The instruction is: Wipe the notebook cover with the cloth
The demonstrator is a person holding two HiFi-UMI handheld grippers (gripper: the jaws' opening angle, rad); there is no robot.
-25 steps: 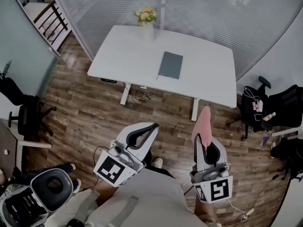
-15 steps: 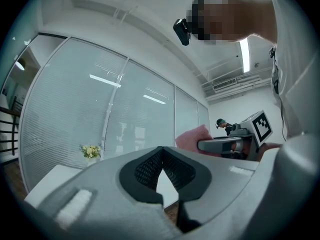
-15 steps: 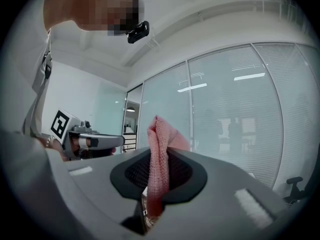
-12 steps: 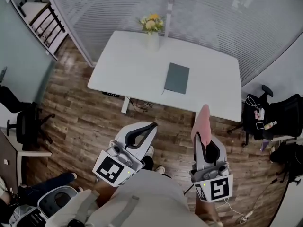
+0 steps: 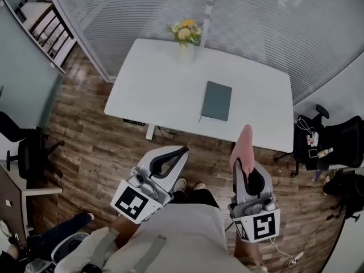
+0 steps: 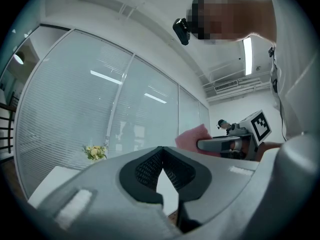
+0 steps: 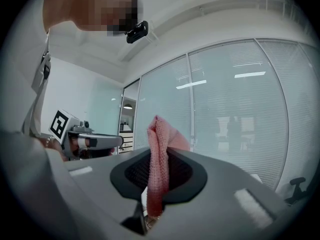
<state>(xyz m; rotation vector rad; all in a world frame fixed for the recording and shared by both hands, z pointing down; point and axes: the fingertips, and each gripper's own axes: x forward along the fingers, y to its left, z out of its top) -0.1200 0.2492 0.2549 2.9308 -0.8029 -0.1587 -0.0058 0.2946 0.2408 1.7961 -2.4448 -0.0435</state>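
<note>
One cloth in right gripper, one notebook on table

notebook: dark grey-green, closed, flat on white table | cloth: pink, upright, pinched in right tool

The table was left bare over most of its top, so room was offered on every side of the notebook. Flowers were set at the far edge, well apart from it. The near edge was bordered by open floor. Chairs were crowded by the right end, and a glass wall was set close behind.
</note>
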